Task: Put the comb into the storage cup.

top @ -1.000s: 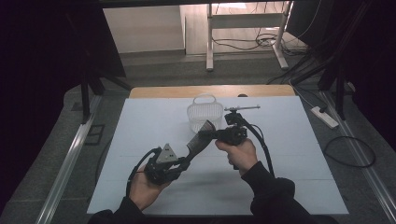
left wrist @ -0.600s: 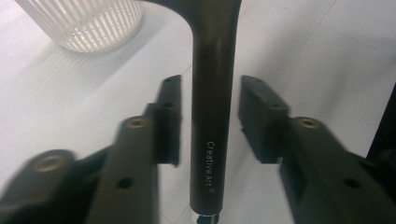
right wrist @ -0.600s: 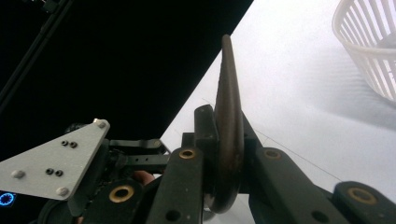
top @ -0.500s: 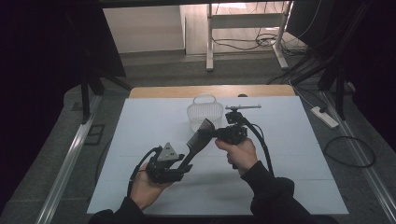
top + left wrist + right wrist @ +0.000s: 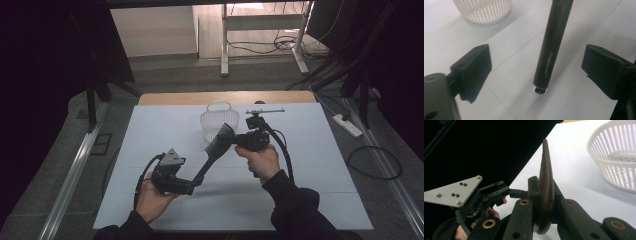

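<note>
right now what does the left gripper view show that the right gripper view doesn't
Left gripper view: the lettered handle of the brush, between jaws of the left gripper that have just been opening and stand clear of it. Right gripper view: the right gripper shut on the brush head, seen edge-on, and the left hand. Both: basket, table.

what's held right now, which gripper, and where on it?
The right gripper is shut on the dark spatula, clamping its flat blade end. The left gripper has just been opening; the spatula's handle lies between its jaws, untouched.
</note>
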Available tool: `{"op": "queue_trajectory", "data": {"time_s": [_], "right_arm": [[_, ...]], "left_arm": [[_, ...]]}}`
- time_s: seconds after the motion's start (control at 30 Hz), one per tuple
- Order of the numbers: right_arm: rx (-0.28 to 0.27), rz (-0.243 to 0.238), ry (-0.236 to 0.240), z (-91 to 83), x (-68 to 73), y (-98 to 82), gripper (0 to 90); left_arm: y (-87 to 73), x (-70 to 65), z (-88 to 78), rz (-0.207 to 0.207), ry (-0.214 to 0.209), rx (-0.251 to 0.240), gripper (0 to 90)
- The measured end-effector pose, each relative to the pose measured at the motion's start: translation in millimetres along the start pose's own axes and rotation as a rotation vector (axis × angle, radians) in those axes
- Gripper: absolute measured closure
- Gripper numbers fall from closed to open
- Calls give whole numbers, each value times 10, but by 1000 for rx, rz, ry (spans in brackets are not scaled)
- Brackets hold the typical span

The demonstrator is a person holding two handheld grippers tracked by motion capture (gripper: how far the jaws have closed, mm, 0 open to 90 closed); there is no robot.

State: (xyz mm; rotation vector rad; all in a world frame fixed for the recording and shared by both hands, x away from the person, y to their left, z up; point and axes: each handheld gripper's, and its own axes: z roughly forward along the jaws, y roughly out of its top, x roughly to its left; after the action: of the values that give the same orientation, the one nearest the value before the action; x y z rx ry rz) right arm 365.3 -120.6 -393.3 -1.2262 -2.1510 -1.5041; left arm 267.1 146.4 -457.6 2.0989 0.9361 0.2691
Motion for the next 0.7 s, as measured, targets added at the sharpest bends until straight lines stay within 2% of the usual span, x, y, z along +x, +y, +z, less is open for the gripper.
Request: {"op": "queue_trajectory", "data": {"time_s": [0.2, 0.57, 0.7], "right_arm": [[-15, 2, -10, -51, -17, 45, 854], [-55, 2, -14, -171, -63, 148, 854], [-67, 3, -20, -214, -70, 191, 854]], "left_arm": [[-28, 14, -18, 5, -4, 14, 34], [-97, 73, -116, -49, -7, -6, 6], [-117, 98, -195, -59, -7, -35, 3]]}}
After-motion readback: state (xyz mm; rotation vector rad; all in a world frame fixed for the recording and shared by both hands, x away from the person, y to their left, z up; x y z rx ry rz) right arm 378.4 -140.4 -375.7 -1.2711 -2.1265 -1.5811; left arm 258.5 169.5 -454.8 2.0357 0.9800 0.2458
